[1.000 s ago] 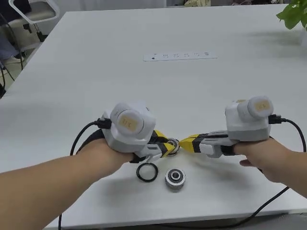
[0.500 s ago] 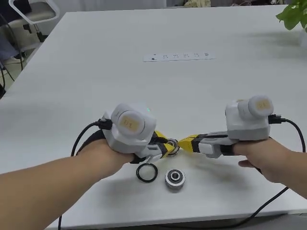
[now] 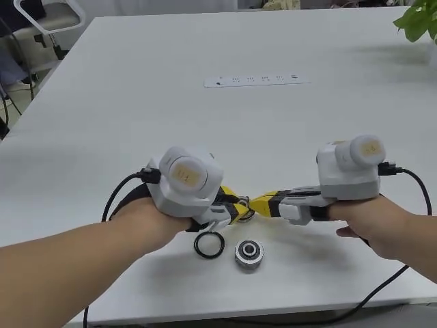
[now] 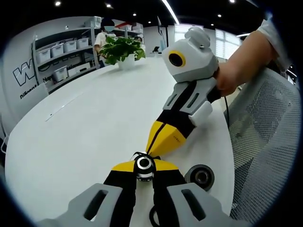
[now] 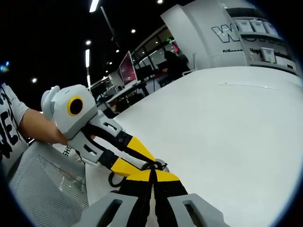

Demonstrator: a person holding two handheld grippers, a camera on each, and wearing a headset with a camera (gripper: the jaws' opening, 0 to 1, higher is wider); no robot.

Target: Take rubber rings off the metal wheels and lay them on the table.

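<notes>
- The left gripper (image 3: 233,210) has its yellow-tipped fingers closed around a small silver metal wheel (image 4: 144,165), held just above the white surface (image 3: 205,130).
- The right gripper (image 3: 259,203) meets it tip to tip. Its fingers (image 5: 163,177) are pressed together with almost no gap, their points against the black rubber band (image 5: 152,165) on that wheel's rim. I cannot tell whether they actually pinch the rubber.
- A loose black rubber ring (image 3: 209,244) lies flat on the surface near the front edge, just below the left gripper.
- A second metal wheel (image 3: 249,252) sits just beside that ring, apart from it.
- The surface is broad, matte and pale, with a white power strip (image 3: 256,80) set flush further back.
- A green leafy plant (image 3: 416,20) stands at the far right corner.
- Shelves of white storage bins (image 4: 61,56) line one wall under ceiling spotlights.
- A grey mesh chair (image 4: 265,142) stands at the near edge.
</notes>
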